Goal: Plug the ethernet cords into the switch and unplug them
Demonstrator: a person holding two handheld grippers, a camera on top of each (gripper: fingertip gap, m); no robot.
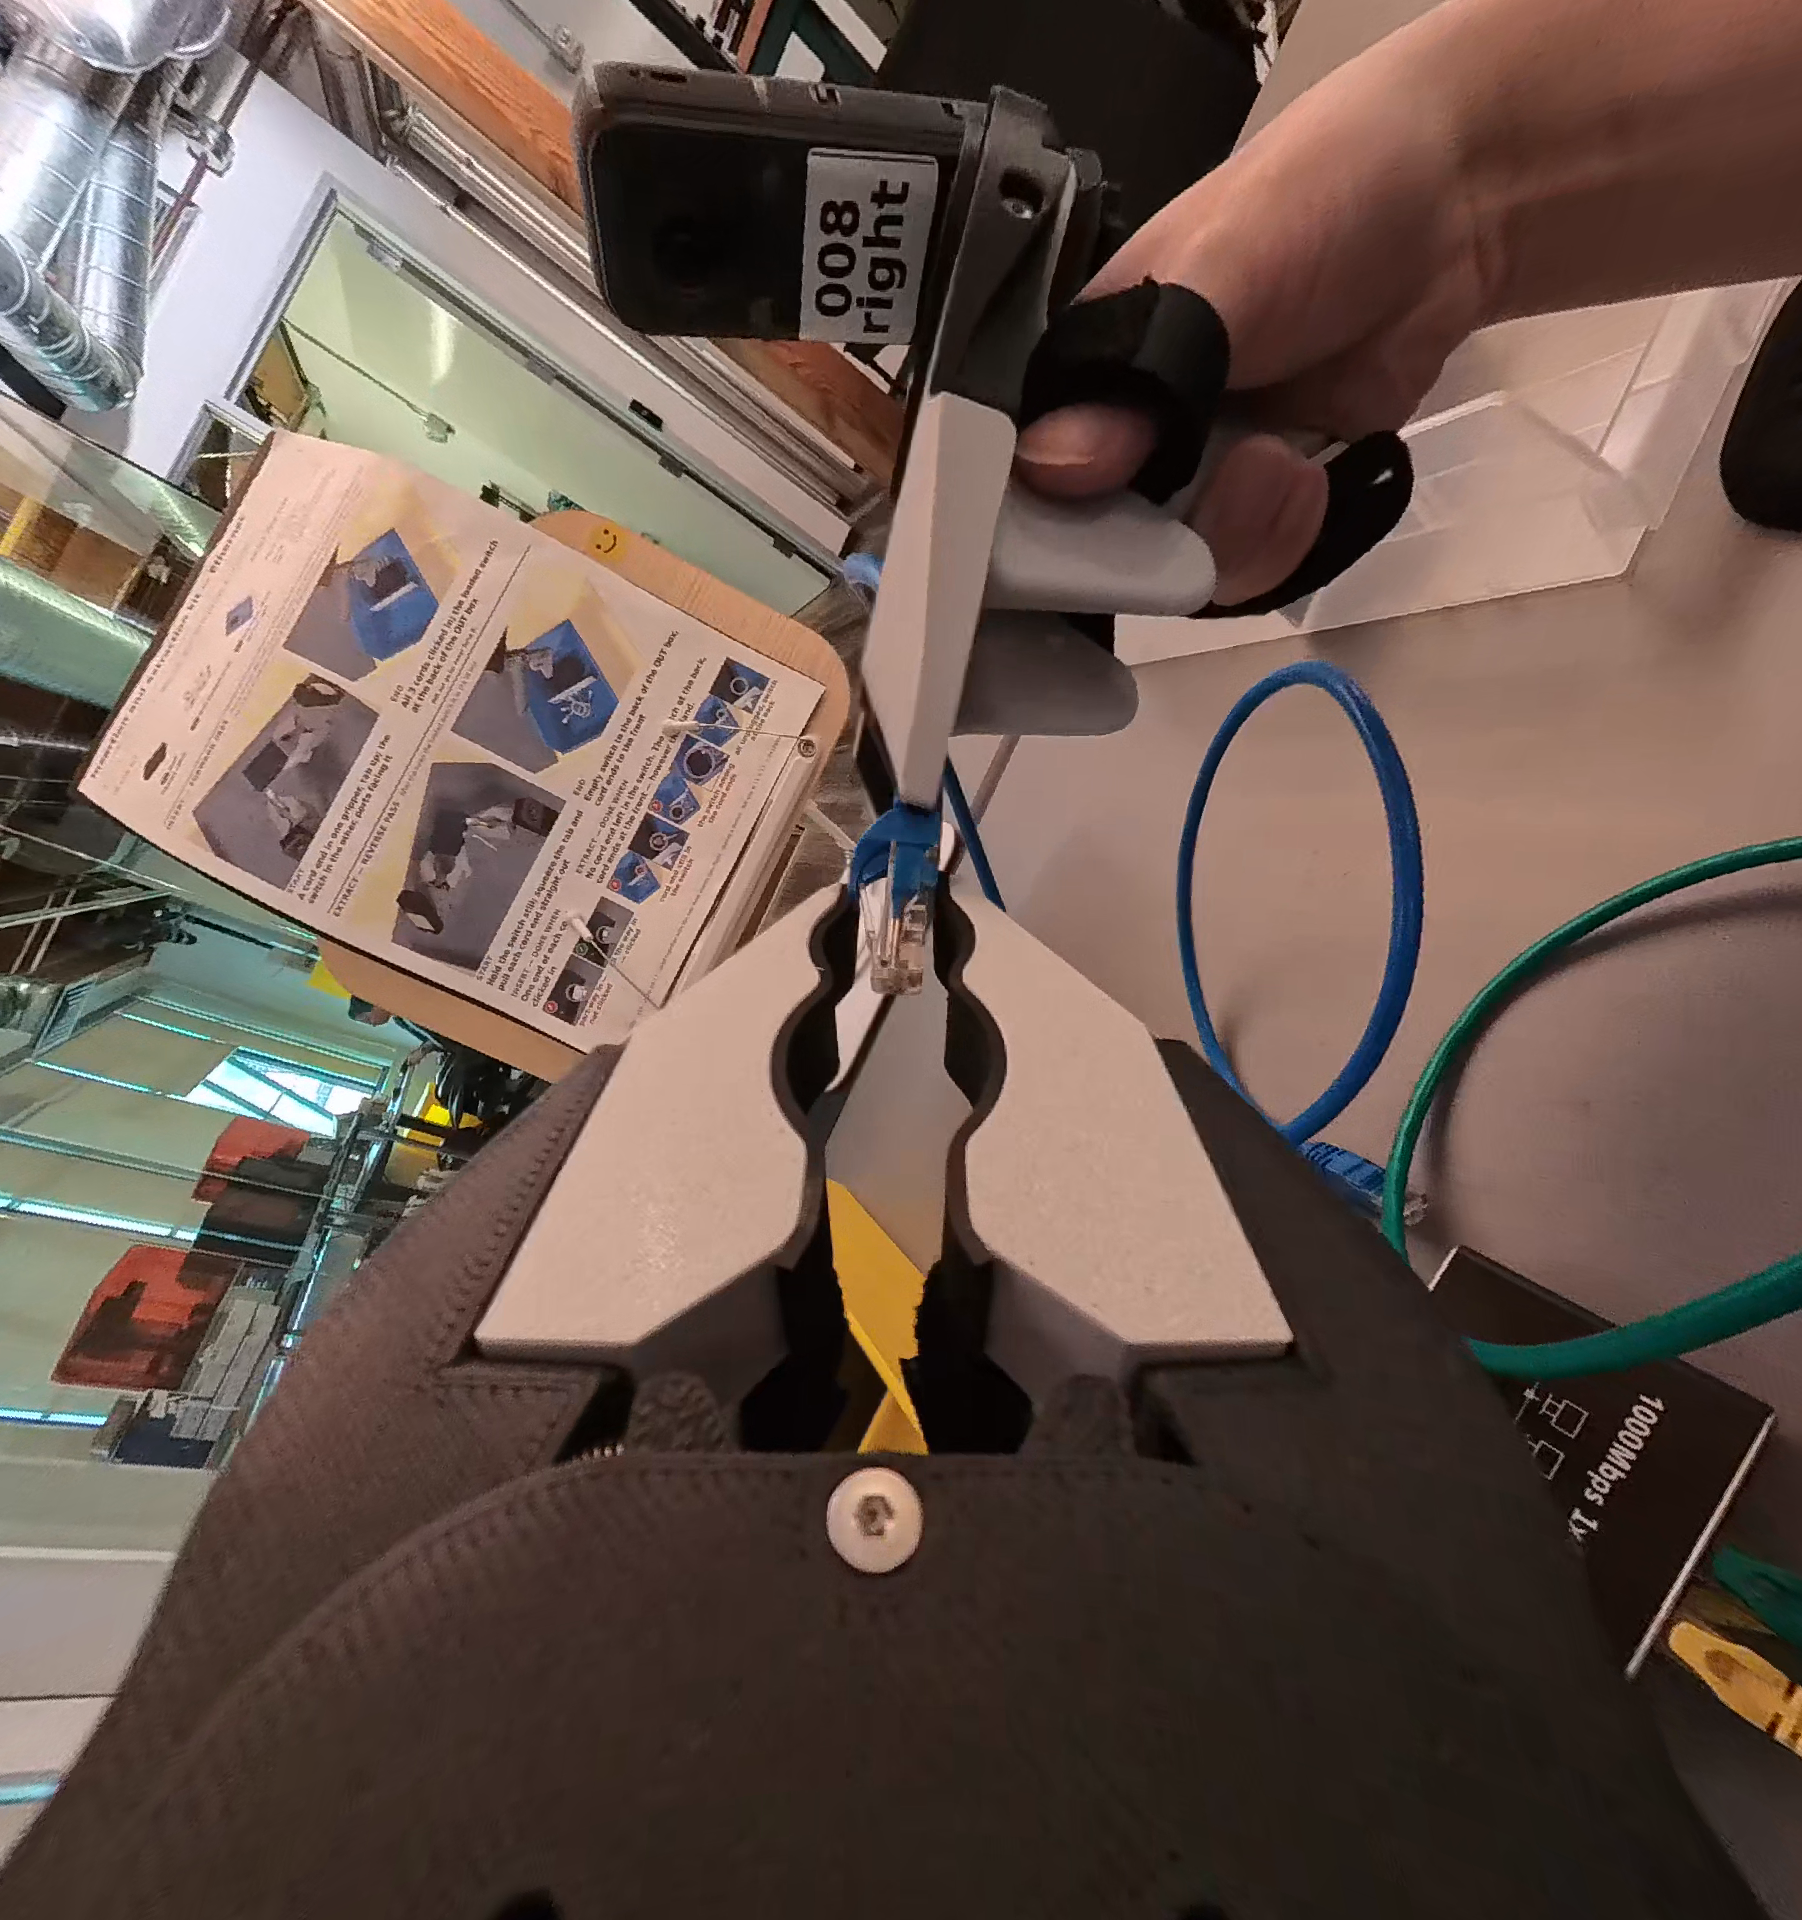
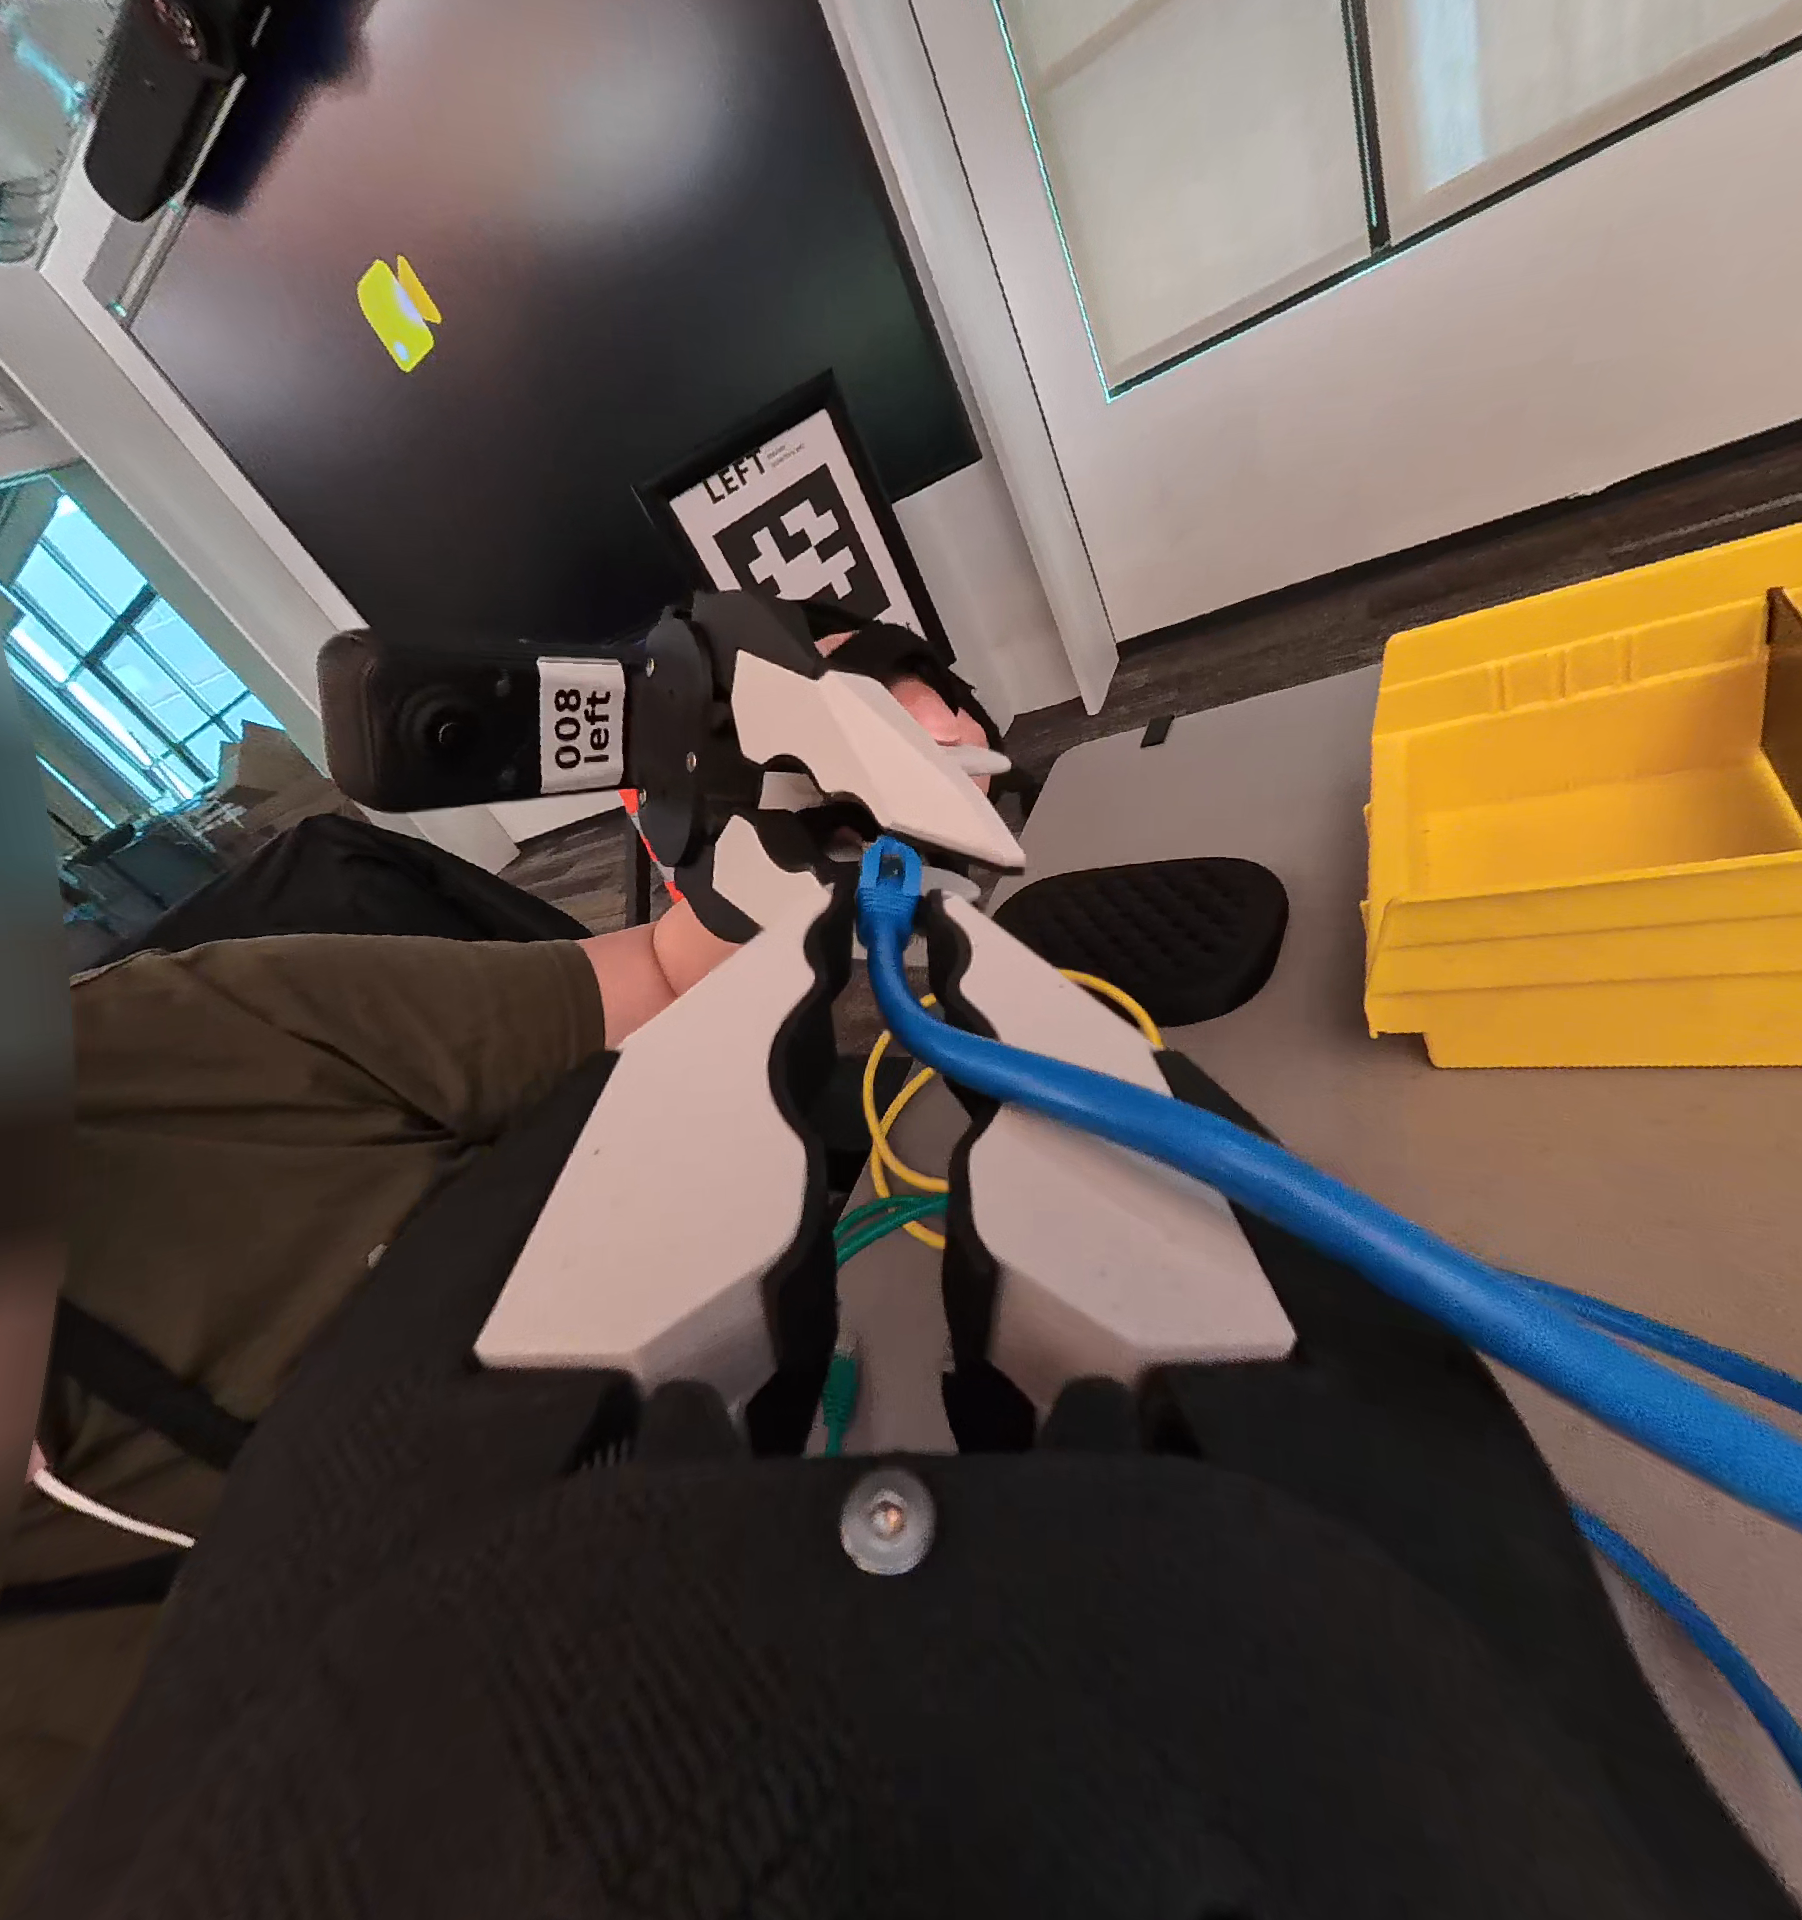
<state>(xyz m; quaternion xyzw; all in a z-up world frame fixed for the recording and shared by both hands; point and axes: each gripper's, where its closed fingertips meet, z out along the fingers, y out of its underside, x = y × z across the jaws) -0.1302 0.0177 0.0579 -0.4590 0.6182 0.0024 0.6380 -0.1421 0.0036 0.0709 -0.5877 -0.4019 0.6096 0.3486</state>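
A blue ethernet cord (image 1: 1292, 894) loops over the grey table. Its clear plug (image 1: 899, 940) sits between my left gripper's (image 1: 902, 920) tips, which close in on both of its sides. My right gripper (image 2: 881, 909) faces the left one tip to tip and is shut on the blue boot (image 2: 889, 871) just behind that plug. It also shows from above in the left wrist view (image 1: 918, 800). The black switch (image 1: 1645, 1475) lies at the lower right with a green plug (image 1: 1790, 1631) and a yellow plug (image 1: 1759, 1714) in its ports. The blue cord's other plug (image 1: 1344, 1174) lies loose beside it.
A yellow bin (image 2: 1603, 831) with a divider stands on the table to the right. Yellow (image 2: 886, 1132) and green cable loops (image 2: 886, 1216) lie under my right gripper. A printed instruction sheet (image 1: 440, 748) stands behind, with a clear acrylic stand (image 1: 1499, 499) nearby. A black chair armrest (image 2: 1136, 935) sits at the table's edge. My left and right fingertips are right by each other.
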